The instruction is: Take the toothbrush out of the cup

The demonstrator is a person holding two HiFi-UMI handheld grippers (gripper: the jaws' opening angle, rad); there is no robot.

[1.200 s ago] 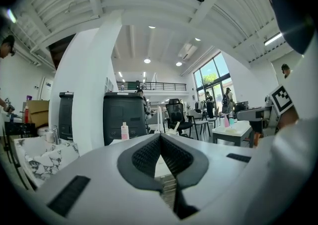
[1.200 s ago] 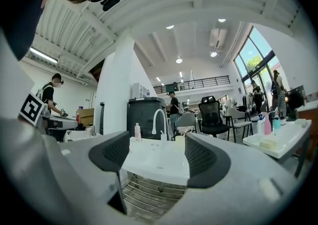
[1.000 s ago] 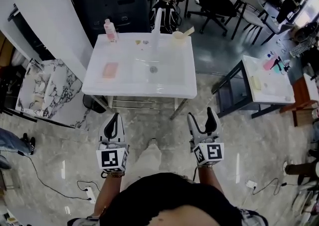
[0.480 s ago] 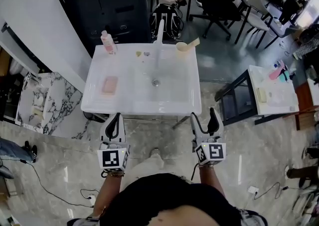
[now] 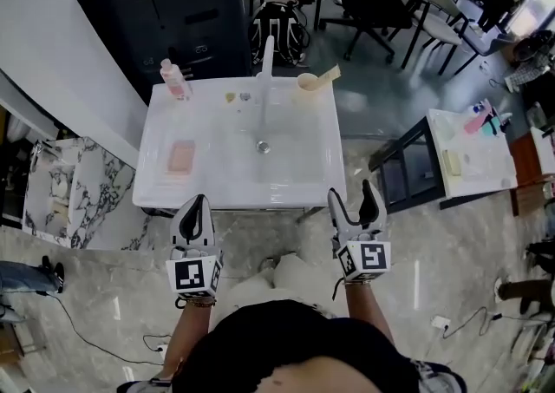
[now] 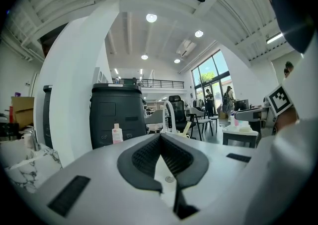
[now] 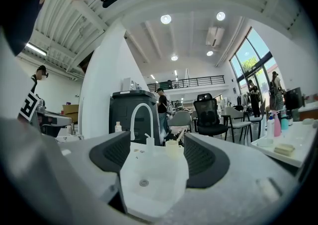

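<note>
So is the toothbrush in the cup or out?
In: the toothbrush sticks up from the cup at the sink's back edge.

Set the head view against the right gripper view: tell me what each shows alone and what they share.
Head view only: the pink bar on the sink and a cable on the floor. Right gripper view only: the ceiling lights. Both: the sink, the faucet, the cup holding the toothbrush, and the right gripper, jaws apart.

Bright ceiling lamps (image 7: 165,19) overhead; fisheye edges bend and darken; foreground looks perhaps slightly soft.
</note>
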